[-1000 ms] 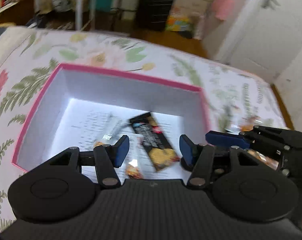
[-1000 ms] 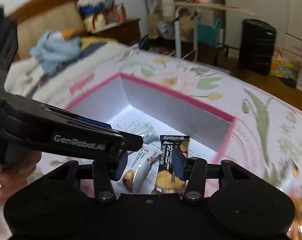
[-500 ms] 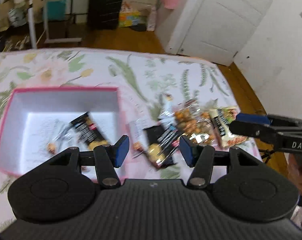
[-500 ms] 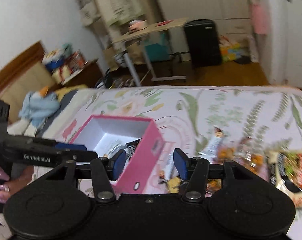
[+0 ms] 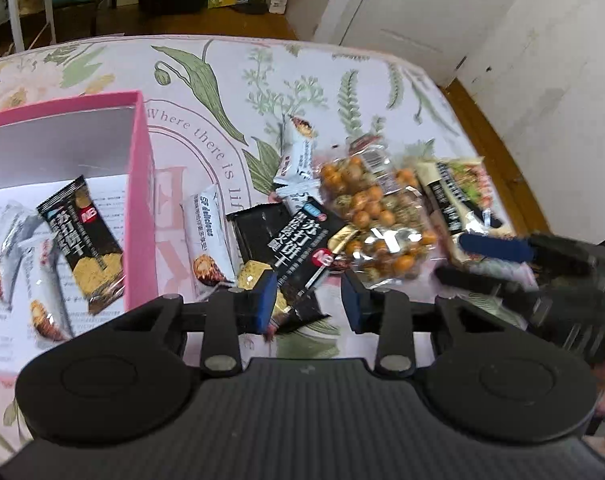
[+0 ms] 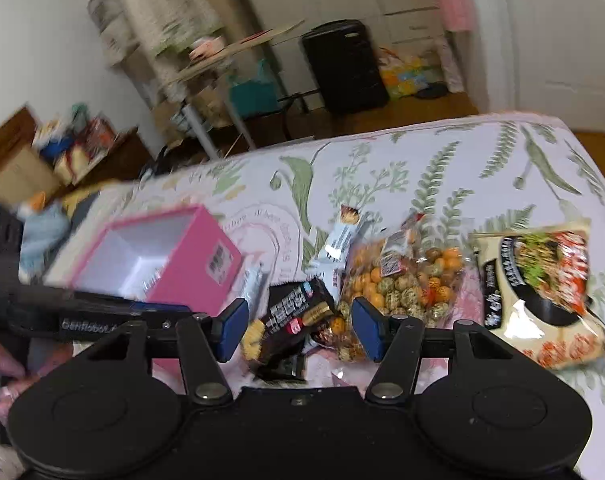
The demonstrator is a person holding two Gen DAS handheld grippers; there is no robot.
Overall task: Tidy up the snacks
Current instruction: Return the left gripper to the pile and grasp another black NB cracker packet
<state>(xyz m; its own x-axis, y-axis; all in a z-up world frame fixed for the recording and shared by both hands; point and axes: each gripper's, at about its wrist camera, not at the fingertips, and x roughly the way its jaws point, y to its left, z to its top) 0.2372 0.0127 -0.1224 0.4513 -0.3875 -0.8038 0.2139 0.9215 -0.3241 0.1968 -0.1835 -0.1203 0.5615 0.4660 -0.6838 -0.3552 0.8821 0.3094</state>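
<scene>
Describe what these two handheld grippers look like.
Both the left gripper and right gripper are matte black, with ribbed bodies, round side housings, silver pivot screws and blue pads on their fingers. White "GenRobot" lettering marks the left one's side.

The bed (image 5: 342,64) carries a pale sheet printed with green ferns, leaves and a line of script. A pink box (image 5: 140,184) sits on it at the left of the left wrist view, open at the top. Just right of the box lies a white snack bar (image 5: 206,236). Next to that, two black cracker packets (image 5: 298,248) overlap. A second white bar (image 5: 296,160) lies farther back, its near end touching the black packets. A clear bag of orange and green coated nuts (image 5: 374,216) lies beside them, and a noodle packet (image 6: 542,280) lies at the far right, near the bed's edge.
</scene>
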